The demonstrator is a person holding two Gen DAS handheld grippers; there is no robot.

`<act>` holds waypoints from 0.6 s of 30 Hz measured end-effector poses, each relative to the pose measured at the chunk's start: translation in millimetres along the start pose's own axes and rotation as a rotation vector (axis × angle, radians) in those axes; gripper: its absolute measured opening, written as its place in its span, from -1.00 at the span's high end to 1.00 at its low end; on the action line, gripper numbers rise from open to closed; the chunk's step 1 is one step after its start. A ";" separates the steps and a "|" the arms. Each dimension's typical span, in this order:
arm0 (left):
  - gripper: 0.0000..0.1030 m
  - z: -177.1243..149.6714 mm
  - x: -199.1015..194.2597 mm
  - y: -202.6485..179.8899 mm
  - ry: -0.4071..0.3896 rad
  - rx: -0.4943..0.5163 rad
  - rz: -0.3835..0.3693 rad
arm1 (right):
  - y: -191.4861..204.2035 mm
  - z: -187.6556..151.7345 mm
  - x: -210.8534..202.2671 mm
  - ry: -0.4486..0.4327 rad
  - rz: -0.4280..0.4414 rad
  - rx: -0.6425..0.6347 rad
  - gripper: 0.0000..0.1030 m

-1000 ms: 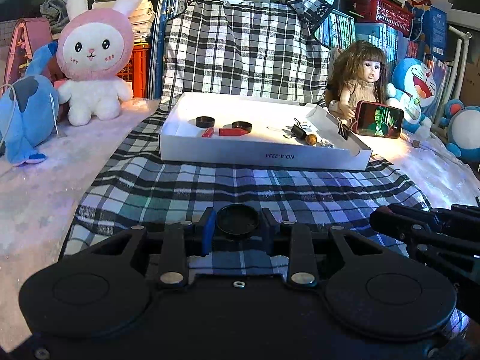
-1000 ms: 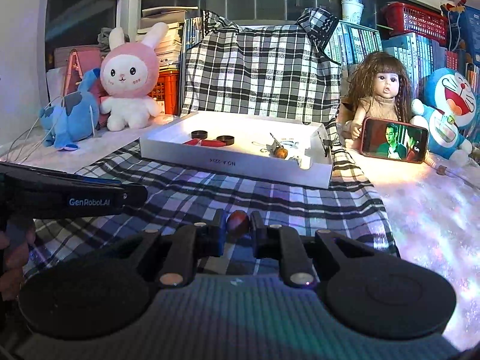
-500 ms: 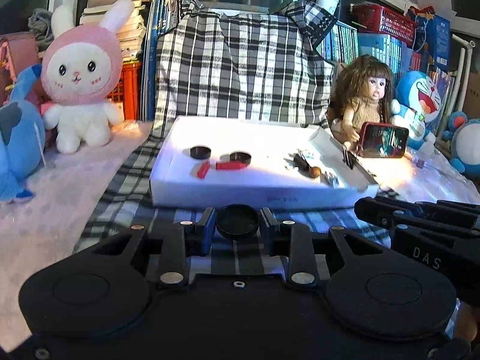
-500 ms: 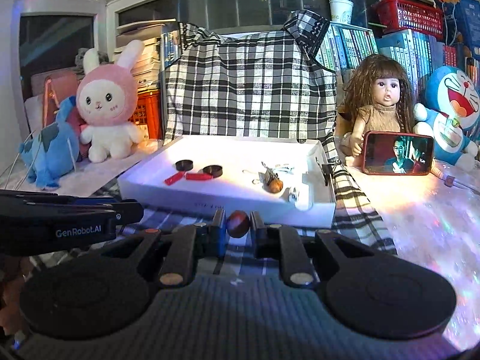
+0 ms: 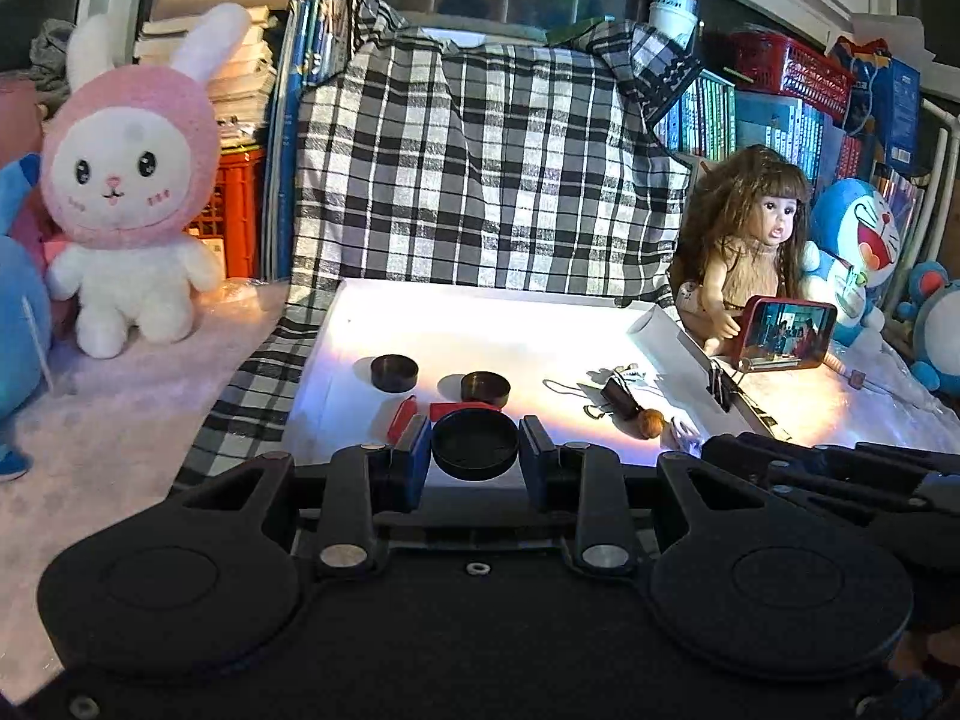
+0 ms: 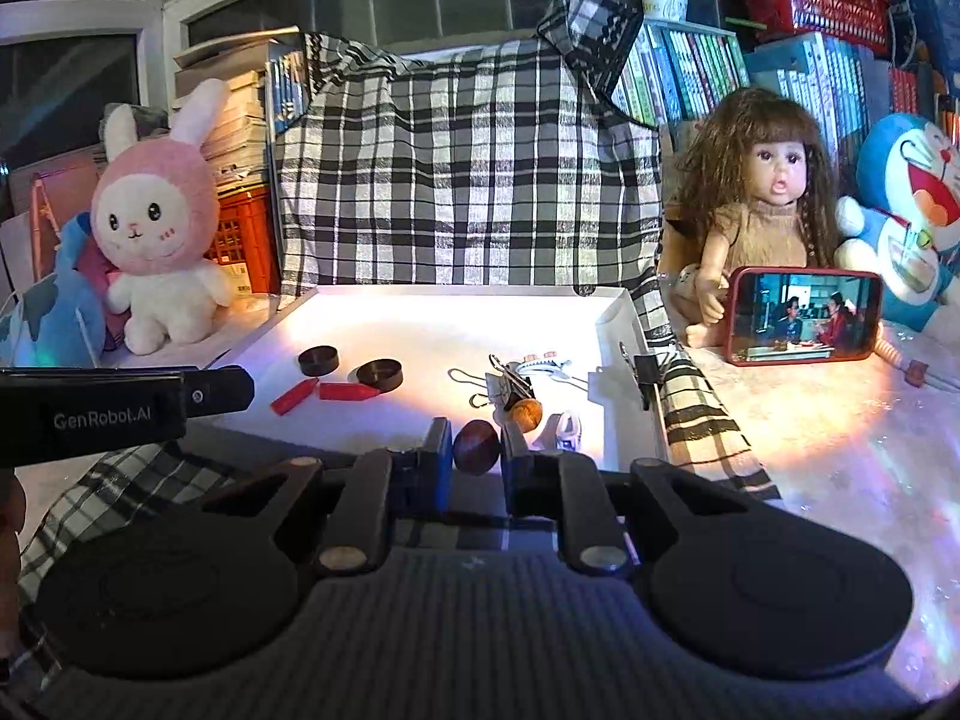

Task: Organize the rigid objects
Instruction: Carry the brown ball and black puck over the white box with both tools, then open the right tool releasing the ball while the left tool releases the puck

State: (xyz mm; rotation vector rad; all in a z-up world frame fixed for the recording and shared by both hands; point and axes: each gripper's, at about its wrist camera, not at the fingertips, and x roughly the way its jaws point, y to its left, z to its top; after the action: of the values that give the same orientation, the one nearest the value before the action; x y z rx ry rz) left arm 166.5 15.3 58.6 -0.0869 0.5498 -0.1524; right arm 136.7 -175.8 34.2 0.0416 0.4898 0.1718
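My left gripper [image 5: 474, 450] is shut on a black round cap [image 5: 474, 445], held at the near edge of the white tray [image 5: 480, 324]. My right gripper [image 6: 476, 447] is shut on a small brown nut-like ball [image 6: 476, 446], also at the tray's [image 6: 618, 324] near edge. In the tray lie two more black caps [image 5: 393, 372] [image 5: 485, 387], red pieces [image 5: 401, 419], binder clips [image 5: 618, 394] and a brown nut [image 5: 651, 423]. The right view shows the caps [image 6: 318, 360] [image 6: 378, 373], red pieces [image 6: 336, 391], a clip [image 6: 510, 387] and a nut [image 6: 526, 414].
A checked cloth [image 6: 468, 168] lies under and behind the tray. A pink rabbit plush [image 5: 129, 180] stands to the left. A doll [image 6: 762, 198] holding a phone [image 6: 804, 315] and a blue plush [image 6: 912, 210] sit to the right. Books line the back.
Both grippers have moved forward to the tray's near edge, each still holding its object. The tray now looms much closer in both views.
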 end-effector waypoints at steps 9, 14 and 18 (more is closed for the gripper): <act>0.41 3.0 42.1 1.1 0.038 0.003 0.016 | 6.6 10.8 36.9 0.013 -0.026 0.013 0.59; 0.41 0.8 61.4 4.5 0.066 0.011 0.042 | 9.0 11.6 57.6 0.055 -0.028 0.030 0.59; 0.41 -0.6 72.3 8.2 0.088 0.007 0.053 | 6.9 13.5 73.0 0.100 -0.038 0.038 0.59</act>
State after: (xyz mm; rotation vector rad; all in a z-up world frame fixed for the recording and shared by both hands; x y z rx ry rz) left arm 228.0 11.2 20.0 -0.0588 0.6387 -0.1065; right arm 205.4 -156.2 12.8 0.0606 0.5930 0.1277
